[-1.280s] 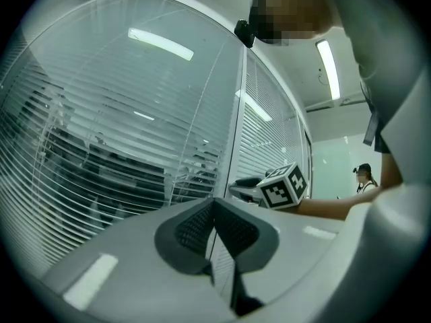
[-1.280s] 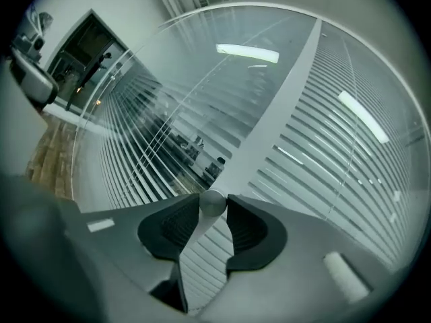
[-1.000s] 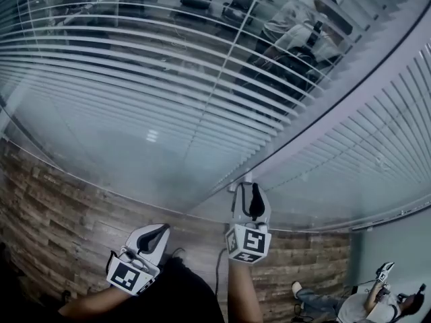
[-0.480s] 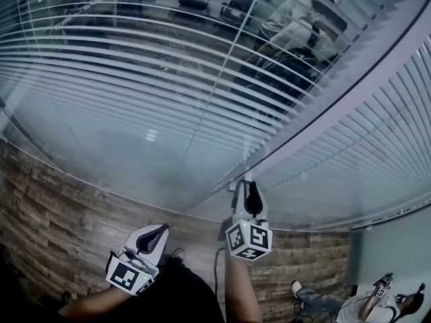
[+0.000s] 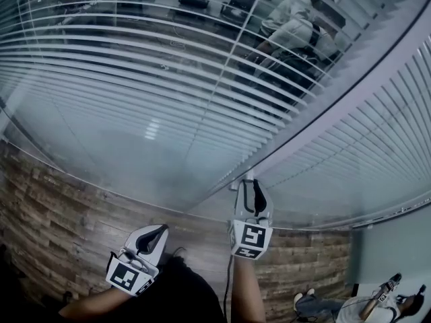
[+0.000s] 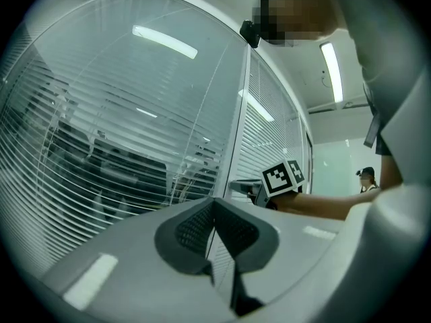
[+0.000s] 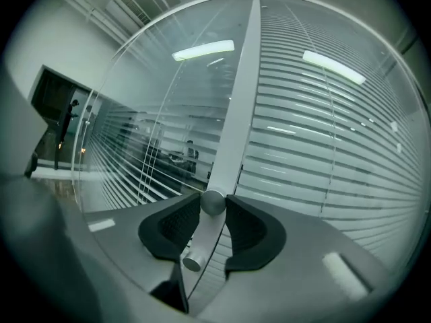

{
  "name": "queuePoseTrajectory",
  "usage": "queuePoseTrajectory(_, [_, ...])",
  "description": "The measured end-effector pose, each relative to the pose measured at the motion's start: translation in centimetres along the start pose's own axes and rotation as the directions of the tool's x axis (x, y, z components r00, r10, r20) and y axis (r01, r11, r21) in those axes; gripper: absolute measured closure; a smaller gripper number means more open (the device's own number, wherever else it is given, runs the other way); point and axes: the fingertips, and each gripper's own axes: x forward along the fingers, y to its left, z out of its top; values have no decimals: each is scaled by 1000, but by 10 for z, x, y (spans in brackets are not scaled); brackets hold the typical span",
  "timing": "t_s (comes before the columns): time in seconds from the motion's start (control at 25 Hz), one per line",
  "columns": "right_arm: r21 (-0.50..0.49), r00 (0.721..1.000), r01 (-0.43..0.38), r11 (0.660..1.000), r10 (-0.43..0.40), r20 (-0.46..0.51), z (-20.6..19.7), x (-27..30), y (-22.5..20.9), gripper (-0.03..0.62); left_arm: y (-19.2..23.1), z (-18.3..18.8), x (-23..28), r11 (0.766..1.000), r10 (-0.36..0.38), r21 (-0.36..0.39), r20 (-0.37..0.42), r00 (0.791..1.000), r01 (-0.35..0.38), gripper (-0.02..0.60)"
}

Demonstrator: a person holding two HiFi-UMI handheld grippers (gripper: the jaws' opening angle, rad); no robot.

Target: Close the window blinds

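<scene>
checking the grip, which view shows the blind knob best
Right gripper view: the knob sits large between the right tool's pads, which have just been closing on it. Head view hides it behind that tool; left gripper view is too distant.

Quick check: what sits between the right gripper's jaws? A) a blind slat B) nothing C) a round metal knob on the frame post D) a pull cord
C: in the right gripper view, the jaws of the right gripper, which have just been closing, press on the round metal knob on the frame post.
</scene>
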Motion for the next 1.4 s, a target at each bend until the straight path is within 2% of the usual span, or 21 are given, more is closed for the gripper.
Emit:
queuePoseTrajectory(0.12, [-183,1000,13,983,-18,-24,2,1,3,471,-1,2,1,1000,-2,2,3,1000,2,583])
queuePoseTrajectory(0.24, [-363,998,40,931,-57,-38,0,2,5,471,-1,0,2,1000,-2,-1,2,1000,2,583])
queuePoseTrajectory(0.32, [-439,996,55,897,-77,-34,-1,1,6,471,-3,-2,1,1000,-1,-6,-5,1000,1,583])
queuePoseTrajectory(0.4, [-450,996,60,891,-80,-27,-2,0,5,468,-5,-2,1,1000,0,-11,1,1000,0,583])
queuePoseTrajectory(0.52, [-374,998,53,926,-67,-23,4,2,2,467,-5,3,3,1000,2,-11,2,1000,-2,583])
queuePoseTrajectory(0.64, [-205,999,40,978,-44,-16,9,-1,0,465,-4,7,2,1000,6,-21,0,1000,-6,583])
queuePoseTrajectory(0.76, [-44,1000,25,999,-25,2,11,-4,0,450,-6,8,4,1000,6,-25,0,1000,-6,583])
queuePoseTrajectory(0.92, [169,1000,4,986,-7,16,11,-7,-2,450,-8,9,2,1000,2,-28,14,1000,-1,583])
queuePoseTrajectory(1.0, [233,1000,8,972,-13,21,12,-8,-4,461,-8,10,0,999,5,-32,13,1000,-5,583])
queuePoseTrajectory(1.12, [264,999,26,964,-32,19,9,-4,-8,466,-7,8,5,1000,7,-27,11,1000,-7,583])
queuePoseTrajectory(1.2, [281,999,37,959,-44,19,7,-5,-8,448,-5,5,4,1000,10,-29,5,1000,-10,583])
queuePoseTrajectory(1.4, [294,999,38,955,-41,5,5,-1,-7,447,-4,5,1,999,8,-39,4,1000,-8,583])
